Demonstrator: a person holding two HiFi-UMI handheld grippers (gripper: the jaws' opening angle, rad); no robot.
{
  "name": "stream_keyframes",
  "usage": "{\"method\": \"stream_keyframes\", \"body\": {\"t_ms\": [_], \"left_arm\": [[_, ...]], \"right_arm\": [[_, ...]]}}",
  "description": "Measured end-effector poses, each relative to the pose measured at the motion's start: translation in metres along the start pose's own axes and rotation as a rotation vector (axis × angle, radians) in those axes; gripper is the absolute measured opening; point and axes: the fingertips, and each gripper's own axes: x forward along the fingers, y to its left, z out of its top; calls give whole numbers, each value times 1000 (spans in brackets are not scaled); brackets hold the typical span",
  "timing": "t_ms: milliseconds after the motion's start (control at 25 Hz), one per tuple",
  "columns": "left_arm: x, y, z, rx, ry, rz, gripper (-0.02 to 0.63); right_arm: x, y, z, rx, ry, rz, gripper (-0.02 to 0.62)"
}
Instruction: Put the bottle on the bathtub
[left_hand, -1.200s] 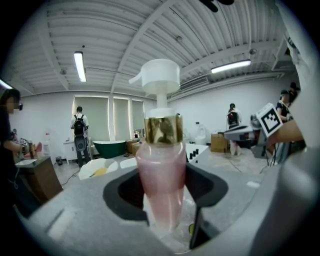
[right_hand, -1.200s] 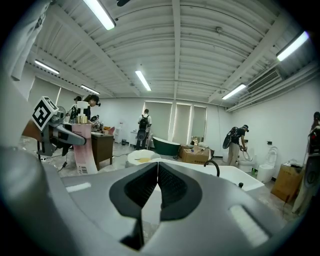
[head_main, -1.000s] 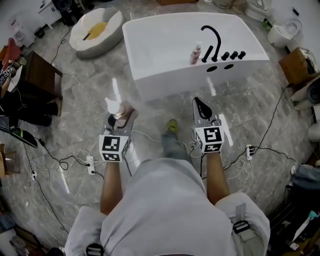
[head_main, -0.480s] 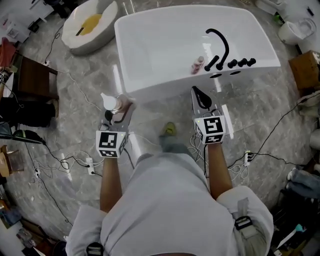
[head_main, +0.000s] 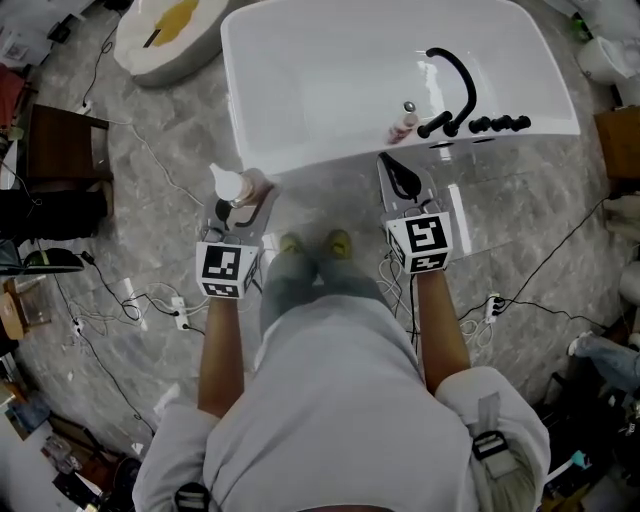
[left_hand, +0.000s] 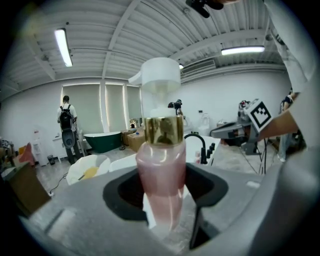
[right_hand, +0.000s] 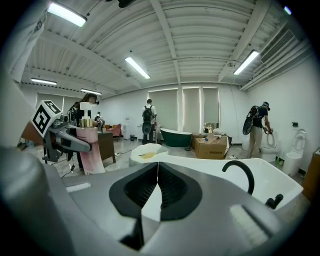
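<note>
A pink pump bottle (left_hand: 161, 175) with a gold collar and white pump top stands upright between the jaws of my left gripper (head_main: 240, 207), which is shut on it. In the head view the bottle (head_main: 237, 192) hangs just short of the near rim of the white bathtub (head_main: 300, 90). My right gripper (head_main: 402, 183) is shut with nothing in it, its jaws meeting at the tub's near rim, close to the black faucet (head_main: 455, 85). A second small pink bottle (head_main: 402, 125) stands on the tub deck beside the faucet. The right gripper view shows the held bottle (right_hand: 90, 150) at its left.
A white oval basin (head_main: 170, 35) with yellow contents sits on the floor at the far left. A dark wooden stool (head_main: 60, 150) is at the left. Cables and power strips (head_main: 180, 312) trail over the marble floor. People stand in the far room (right_hand: 148, 117).
I have stepped closer to the bathtub. Both grippers have moved forward to its near rim, the left still carrying the bottle.
</note>
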Motion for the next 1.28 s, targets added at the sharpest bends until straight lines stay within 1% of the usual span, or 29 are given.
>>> {"method": "stream_keyframes", "body": {"t_ms": [200,400,640,800,1000,1280], "left_arm": [[39,7,-9,-17,13,-44,227],[77,19,-23,4,31,-100,227],[126,30,-42,29,46,-155,227],[150,35,-66,19,65,-182,227],[179,42,-96,23,70,-207,227],[204,45,-144,3,99,-200,227]], "right_arm": [[25,-9,-15,23,33,7,3],[56,-19,-29,47,60,-13,3],[96,-33,-57,74,98,-20,3],[119,-33,-81,96,127,-10,3],[149,-30,-113,98,153,4,3],[163,-23,-158,133,191,1,3]]}}
